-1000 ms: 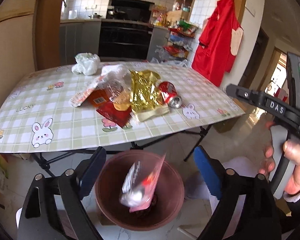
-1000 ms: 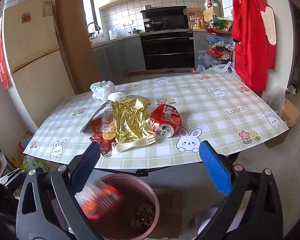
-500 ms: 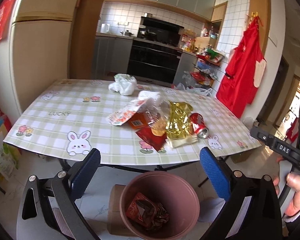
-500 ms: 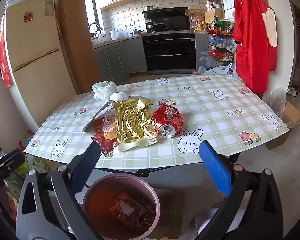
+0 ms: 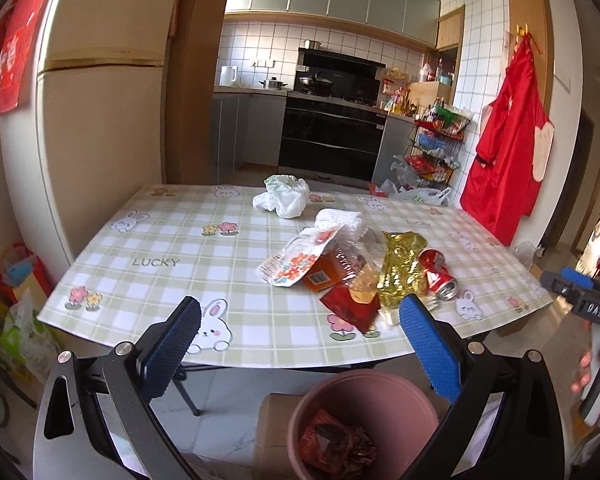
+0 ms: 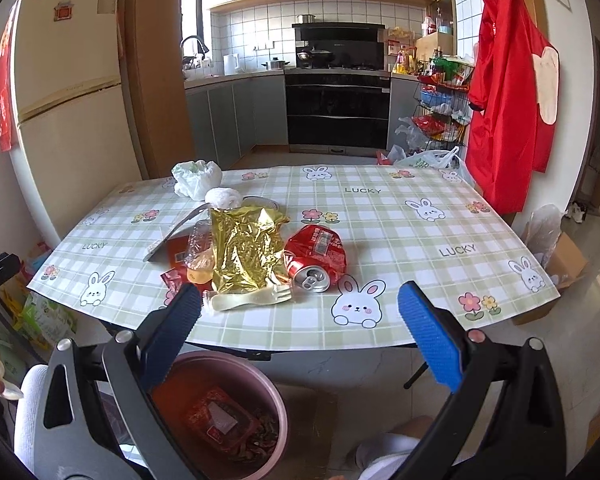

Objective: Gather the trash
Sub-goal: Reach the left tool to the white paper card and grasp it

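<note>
A pink bin (image 5: 364, 424) stands on the floor before the table, with red wrappers inside; it also shows in the right wrist view (image 6: 220, 412). On the checked table (image 6: 400, 232) lies a trash pile: a gold foil bag (image 6: 246, 252), a crushed red can (image 6: 316, 256), a plastic spork (image 6: 248, 300), a clear bottle (image 6: 199, 256), red wrappers (image 5: 350, 306), a printed packet (image 5: 296, 260) and a white plastic bag (image 5: 282, 200). My left gripper (image 5: 300, 348) is open and empty above the bin. My right gripper (image 6: 300, 336) is open and empty near the table's front edge.
A fridge (image 5: 100, 120) stands left of the table. A red apron (image 6: 512, 92) hangs on the right wall beside a wire rack (image 6: 440, 116). A cardboard box (image 6: 560, 272) sits on the floor at right. Bags (image 5: 24, 328) lie on the floor at left.
A red packet fell from my left gripper into the bin. My left gripper then rose and tilted up toward the table. My right gripper stayed almost still.
</note>
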